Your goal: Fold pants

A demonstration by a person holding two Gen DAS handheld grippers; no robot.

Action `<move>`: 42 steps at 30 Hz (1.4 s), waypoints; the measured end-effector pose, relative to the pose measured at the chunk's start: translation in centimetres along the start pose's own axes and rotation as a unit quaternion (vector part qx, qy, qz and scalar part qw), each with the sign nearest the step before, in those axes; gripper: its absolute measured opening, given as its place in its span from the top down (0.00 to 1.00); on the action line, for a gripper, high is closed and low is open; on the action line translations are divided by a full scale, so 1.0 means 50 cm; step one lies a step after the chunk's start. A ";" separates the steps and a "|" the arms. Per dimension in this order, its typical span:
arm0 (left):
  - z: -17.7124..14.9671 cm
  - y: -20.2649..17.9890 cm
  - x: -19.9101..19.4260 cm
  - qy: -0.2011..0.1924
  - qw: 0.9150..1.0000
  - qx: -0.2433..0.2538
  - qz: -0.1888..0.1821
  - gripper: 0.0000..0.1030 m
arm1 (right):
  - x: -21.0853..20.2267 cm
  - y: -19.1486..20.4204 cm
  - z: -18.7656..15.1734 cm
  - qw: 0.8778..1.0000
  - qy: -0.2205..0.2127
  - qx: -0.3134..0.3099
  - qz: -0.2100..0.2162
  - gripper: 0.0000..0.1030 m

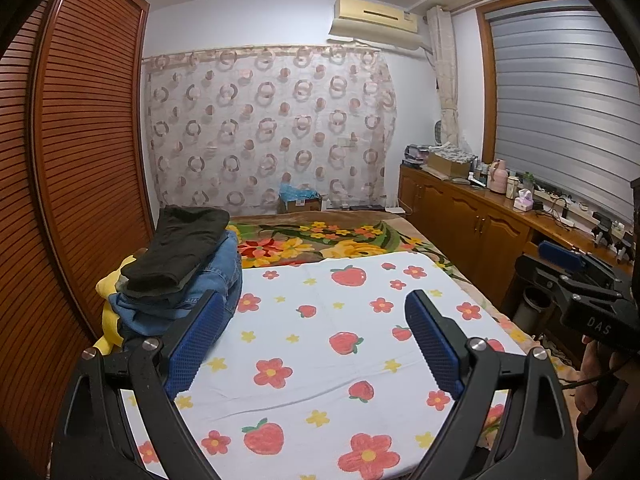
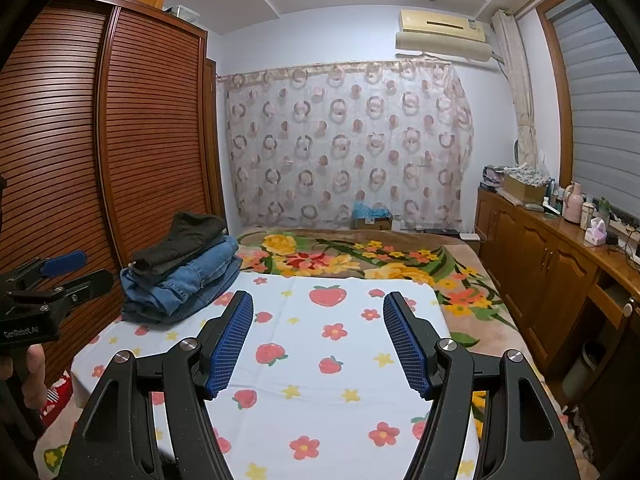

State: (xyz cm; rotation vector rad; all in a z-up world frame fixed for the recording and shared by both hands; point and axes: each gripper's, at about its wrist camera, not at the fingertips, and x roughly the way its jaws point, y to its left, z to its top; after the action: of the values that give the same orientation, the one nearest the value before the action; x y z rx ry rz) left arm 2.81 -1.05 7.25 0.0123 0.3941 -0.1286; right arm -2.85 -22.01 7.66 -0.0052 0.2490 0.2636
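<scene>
The left gripper hangs over the strawberry-and-flower sheet with its blue-padded fingers spread wide and nothing between them. The right gripper is the same — fingers wide apart, empty, above that sheet.

The folded pants sit in a stack at about ten o'clock from the left gripper, on the bed's left edge by the louvred wooden wardrobe. A dark pair lies on top, blue jeans beneath, and something yellow shows under the pile — what it is cannot be told. In the right wrist view the same stack lies at ten o'clock, dark pants over jeans, its near corner just beside the left finger tip.

Beyond the sheet, at twelve o'clock, a floral blanket covers the bed up to a circle-patterned curtain. At two o'clock a wooden cabinet runs along the wall, its top cluttered with bottles and boxes. Each gripper shows in the other's view: the right one at three o'clock, the left one at nine.
</scene>
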 end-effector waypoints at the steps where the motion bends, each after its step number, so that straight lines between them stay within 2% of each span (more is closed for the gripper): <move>1: 0.000 0.000 0.000 0.000 1.000 0.000 0.000 0.10 | 0.000 0.000 0.000 1.000 0.000 0.000 0.000 0.32; 42: -0.003 0.001 -0.002 -0.001 1.000 0.001 0.000 0.10 | 0.005 0.002 -0.009 1.000 0.001 -0.004 0.008 0.32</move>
State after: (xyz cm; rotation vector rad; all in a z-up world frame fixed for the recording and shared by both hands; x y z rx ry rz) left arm 2.66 -0.96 7.15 0.0146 0.3914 -0.1282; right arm -2.78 -21.86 7.16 -0.0106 0.2500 0.2811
